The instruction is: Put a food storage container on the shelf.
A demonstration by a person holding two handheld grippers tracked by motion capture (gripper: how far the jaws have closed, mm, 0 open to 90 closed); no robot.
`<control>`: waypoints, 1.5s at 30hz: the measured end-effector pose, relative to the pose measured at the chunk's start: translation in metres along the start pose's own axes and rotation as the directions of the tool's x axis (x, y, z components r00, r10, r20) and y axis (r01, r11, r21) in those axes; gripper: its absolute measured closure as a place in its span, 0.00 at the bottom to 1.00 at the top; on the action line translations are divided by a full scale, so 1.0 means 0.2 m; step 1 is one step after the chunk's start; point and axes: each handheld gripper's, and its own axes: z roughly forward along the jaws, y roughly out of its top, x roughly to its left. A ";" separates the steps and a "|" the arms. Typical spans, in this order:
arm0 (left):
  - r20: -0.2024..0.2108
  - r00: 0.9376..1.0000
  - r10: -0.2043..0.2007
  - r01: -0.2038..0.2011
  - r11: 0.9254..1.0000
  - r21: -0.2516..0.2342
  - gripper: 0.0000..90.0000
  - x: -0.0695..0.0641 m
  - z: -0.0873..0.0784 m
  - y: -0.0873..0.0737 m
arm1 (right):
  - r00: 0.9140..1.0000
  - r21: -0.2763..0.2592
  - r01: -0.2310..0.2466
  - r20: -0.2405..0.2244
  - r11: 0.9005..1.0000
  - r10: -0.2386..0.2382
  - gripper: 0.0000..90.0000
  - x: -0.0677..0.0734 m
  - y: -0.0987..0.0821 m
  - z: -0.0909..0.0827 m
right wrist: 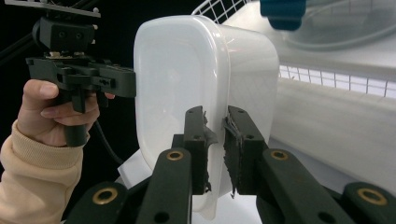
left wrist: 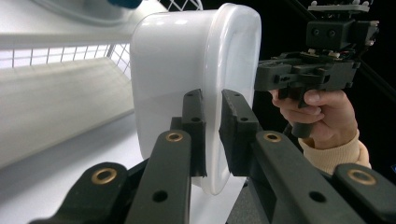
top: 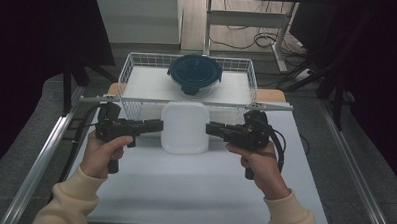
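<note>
A white rounded-square plastic tub (top: 185, 127) hangs above the white table (top: 193, 192), held from both sides. My left gripper (top: 161, 124) is shut on the rim of its left edge; in the left gripper view the jaws (left wrist: 212, 100) pinch the thin rim of the tub (left wrist: 187, 56). My right gripper (top: 208, 127) is shut on the rim of the opposite edge, and in the right gripper view its jaws (right wrist: 215, 114) clamp the rim of the tub (right wrist: 177, 70). Each gripper view also shows the other hand and its gripper beyond the tub.
A white wire basket (top: 133, 69) stands at the far side of the table, just behind the tub. Inside it sits a clear bowl with a dark blue lid (top: 194, 73). Dark floor and metal rails flank the table.
</note>
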 end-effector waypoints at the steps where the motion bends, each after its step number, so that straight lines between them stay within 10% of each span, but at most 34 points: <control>1: -0.001 1.000 0.005 -0.005 1.000 -0.002 0.90 -0.01 0.00 0.01 | 1.000 -0.002 0.003 0.001 1.000 -0.003 0.88 0.00 0.01 0.00; 45: -0.007 0.998 0.069 -0.069 0.998 -0.014 0.90 -0.06 0.00 0.58 | 0.997 -0.042 0.066 0.052 0.997 -0.064 0.88 0.03 0.55 -0.10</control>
